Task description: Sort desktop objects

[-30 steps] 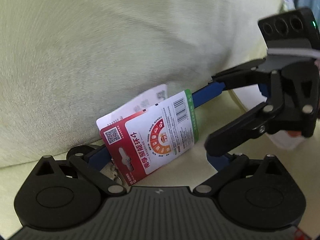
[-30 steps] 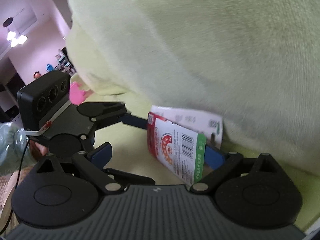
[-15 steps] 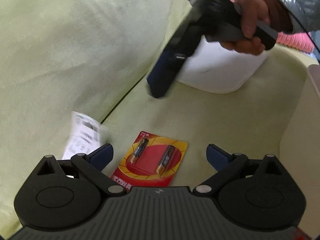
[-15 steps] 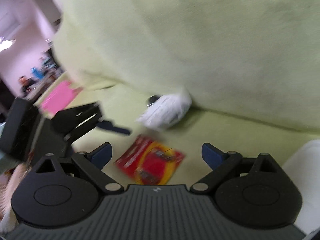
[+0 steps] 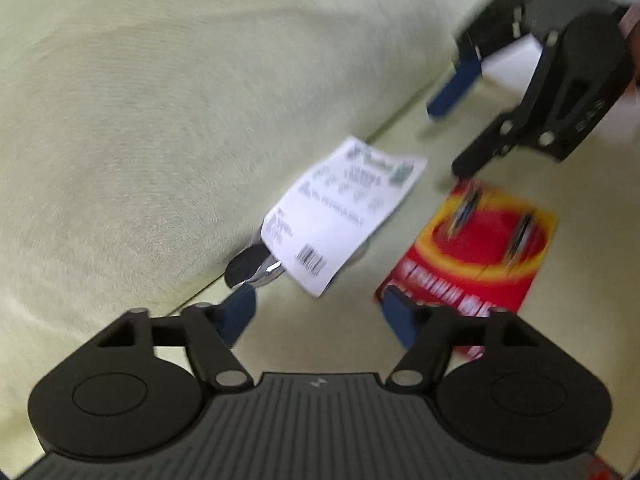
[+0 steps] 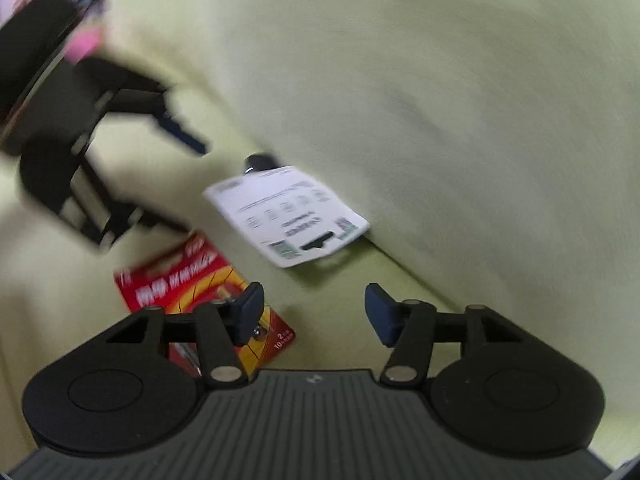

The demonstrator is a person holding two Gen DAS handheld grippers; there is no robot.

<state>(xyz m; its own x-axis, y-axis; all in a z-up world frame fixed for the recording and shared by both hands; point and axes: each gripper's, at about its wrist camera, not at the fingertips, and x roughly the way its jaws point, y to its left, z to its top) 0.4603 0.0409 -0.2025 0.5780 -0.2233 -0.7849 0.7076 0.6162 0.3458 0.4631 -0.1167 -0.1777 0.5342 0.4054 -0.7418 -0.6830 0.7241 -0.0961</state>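
Observation:
A red and yellow battery pack (image 5: 476, 248) lies flat on the pale green sofa seat, also visible as the battery pack (image 6: 180, 280) in the right wrist view. Beside it, against the back cushion, lies a white printed card (image 5: 344, 212) with a black and chrome item (image 5: 252, 268) sticking out beneath; the same card (image 6: 288, 216) shows in the right view. My left gripper (image 5: 316, 312) is open, empty, just short of the card. My right gripper (image 6: 314, 312) is open and empty, its left finger over the pack's corner. Each view shows the other gripper (image 5: 540, 92) hovering nearby.
The sofa's back cushion (image 5: 160, 100) rises right behind the card. A white container (image 5: 516, 64) sits at the far right behind the other gripper. Something pink (image 6: 84, 44) shows at the top left of the right wrist view.
A second ago both grippers held the battery pack upright between them; it now lies flat on the seat, face up. Both grippers have let go and swung, the views blurred.

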